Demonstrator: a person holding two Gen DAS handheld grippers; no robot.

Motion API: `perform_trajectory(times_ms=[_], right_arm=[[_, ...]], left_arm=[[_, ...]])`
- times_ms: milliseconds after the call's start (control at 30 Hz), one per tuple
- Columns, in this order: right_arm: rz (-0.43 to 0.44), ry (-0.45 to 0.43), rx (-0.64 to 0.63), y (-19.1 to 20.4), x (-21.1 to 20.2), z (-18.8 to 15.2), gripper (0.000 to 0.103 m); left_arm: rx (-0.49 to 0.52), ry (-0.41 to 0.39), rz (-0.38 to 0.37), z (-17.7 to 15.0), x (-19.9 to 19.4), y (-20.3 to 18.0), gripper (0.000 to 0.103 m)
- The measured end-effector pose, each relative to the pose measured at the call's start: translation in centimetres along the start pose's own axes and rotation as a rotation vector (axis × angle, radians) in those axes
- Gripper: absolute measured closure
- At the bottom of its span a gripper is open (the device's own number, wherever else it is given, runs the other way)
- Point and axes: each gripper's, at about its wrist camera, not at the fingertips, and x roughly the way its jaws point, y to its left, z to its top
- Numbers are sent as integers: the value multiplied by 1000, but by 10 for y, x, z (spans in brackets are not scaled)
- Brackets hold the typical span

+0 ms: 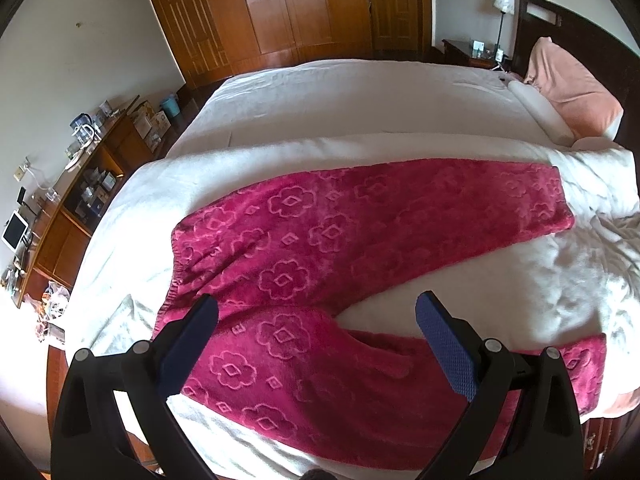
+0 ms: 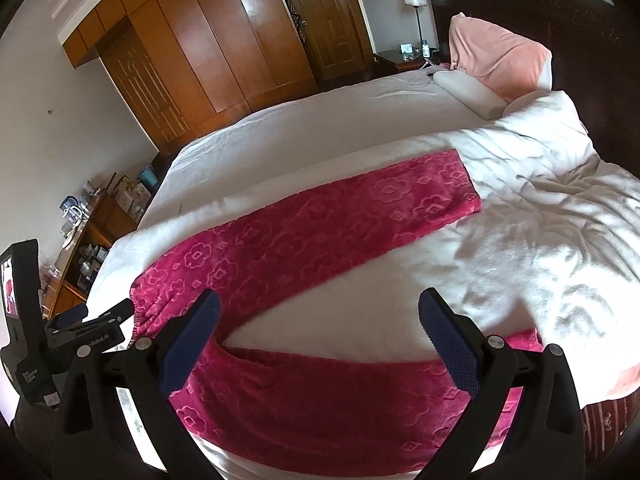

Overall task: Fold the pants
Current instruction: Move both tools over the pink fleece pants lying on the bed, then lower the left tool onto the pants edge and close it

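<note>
While spread flat, pants mid-bed

Right wrist view, lower left of frame: the left gripper body carries pale lettering reading "Robot.AI"; leading characters hidden behind the near finger. Its black handheld unit bears a small white label, too small to read. Left wrist view: no legible text.
</note>
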Motion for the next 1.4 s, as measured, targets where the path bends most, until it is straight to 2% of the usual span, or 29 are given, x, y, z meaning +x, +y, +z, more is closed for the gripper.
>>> perform_trajectory(times_ms=[500, 700, 933, 1200, 1333, 1400], right_arm=[[-19, 48, 2, 12, 28, 2, 3], [-29, 84, 2, 19, 46, -1, 3], [-56, 156, -1, 27, 81, -8, 3], [-67, 247, -38, 49, 126, -19, 3], [-85, 297, -37, 58, 146, -28, 3], [-92, 315, -43, 61, 153, -31, 3]], left_arm=[[-7, 40, 4, 2, 23, 16, 5], [-34, 80, 14, 3, 48, 36, 5], [-134, 125, 88, 11, 102, 98, 5], [-229, 180, 175, 26, 193, 187, 5], [-306, 193, 182, 30, 231, 230, 5], [-311, 182, 189, 31, 245, 242, 5]])
